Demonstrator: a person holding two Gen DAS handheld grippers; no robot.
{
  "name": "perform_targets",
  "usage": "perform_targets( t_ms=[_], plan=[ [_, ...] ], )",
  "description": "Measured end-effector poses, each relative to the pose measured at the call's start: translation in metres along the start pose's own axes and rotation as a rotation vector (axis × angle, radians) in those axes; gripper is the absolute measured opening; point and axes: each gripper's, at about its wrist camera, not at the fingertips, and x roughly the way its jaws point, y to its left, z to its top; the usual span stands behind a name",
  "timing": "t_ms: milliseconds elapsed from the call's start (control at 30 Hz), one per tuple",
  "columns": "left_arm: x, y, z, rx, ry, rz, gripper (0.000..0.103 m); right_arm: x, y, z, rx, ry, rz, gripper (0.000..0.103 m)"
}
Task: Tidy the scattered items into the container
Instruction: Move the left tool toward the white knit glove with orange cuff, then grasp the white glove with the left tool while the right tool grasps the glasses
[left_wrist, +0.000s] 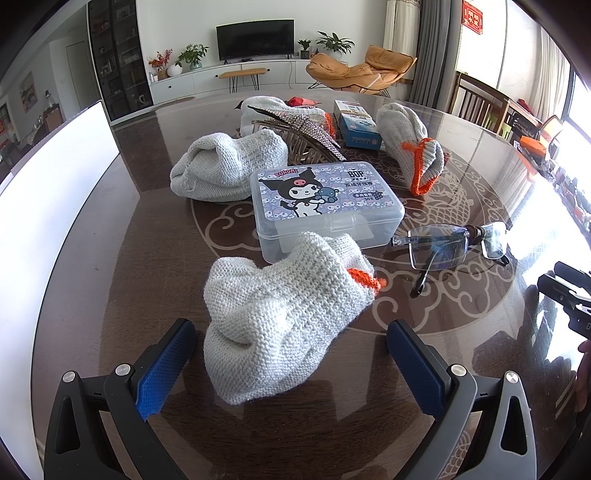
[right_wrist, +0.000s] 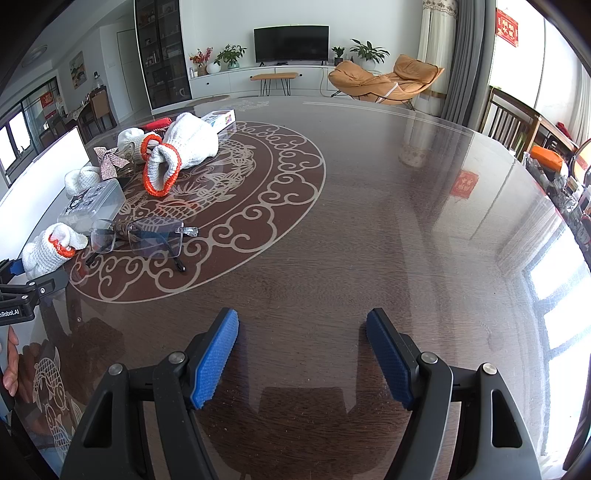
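**Both claws open over a cluttered worktop**

The dark glossy worktop (left_wrist: 122, 240) with its pale scroll inlay carries everything. At its far left a white container (left_wrist: 51, 206) stands along the edge. Four knitted white gloves with orange cuffs lie scattered: the nearest glove (left_wrist: 273, 325) sits between the spread pads of the left claw (left_wrist: 291, 365), which grips nothing; a second glove (left_wrist: 225, 170) lies behind, a third (left_wrist: 413, 144) stands further right, a fourth (left_wrist: 273, 110) at the back. A clear plastic box (left_wrist: 325, 206) with a cartoon lid touches the nearest glove's far side. Rimless glasses (left_wrist: 450, 243) lie just right of the box. A rhinestone hair clip (left_wrist: 299, 133) rests behind the box. The right claw (right_wrist: 303, 354) hangs wide open and empty above bare worktop, well apart from the items.
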Motion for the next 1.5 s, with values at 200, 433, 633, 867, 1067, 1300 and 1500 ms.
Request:
perform_targets(
  t_ms=[200, 433, 633, 867, 1067, 1300, 1500],
  plan=[
    [0.0, 0.0, 0.0, 0.0, 0.0, 0.0, 0.103, 0.0, 0.0, 0.0, 0.0, 0.0, 0.0, 0.074],
    [0.0, 0.0, 0.0, 0.0, 0.0, 0.0, 0.103, 0.0, 0.0, 0.0, 0.0, 0.0, 0.0, 0.074],
    [-0.004, -0.001, -0.006, 0.021, 0.003, -0.014, 0.103, 0.0, 0.0, 0.0, 0.0, 0.0, 0.0, 0.074],
    [0.003, 0.0, 0.004, 0.146, 0.011, -0.1, 0.103, 0.0, 0.0, 0.0, 0.0, 0.0, 0.0, 0.074],
    [0.01, -0.001, 0.016, 0.205, 0.013, -0.139, 0.103, 0.0, 0.0, 0.0, 0.0, 0.0, 0.0, 0.074],
    [-0.011, 0.005, 0.004, 0.186, -0.055, -0.137, 0.038, 0.0, 0.0, 0.0, 0.0, 0.0, -0.001, 0.074],
    [-0.023, 0.01, -0.014, 0.031, -0.029, -0.067, 0.037, 0.0, 0.0, 0.0, 0.0, 0.0, 0.0, 0.074]
  ],
)
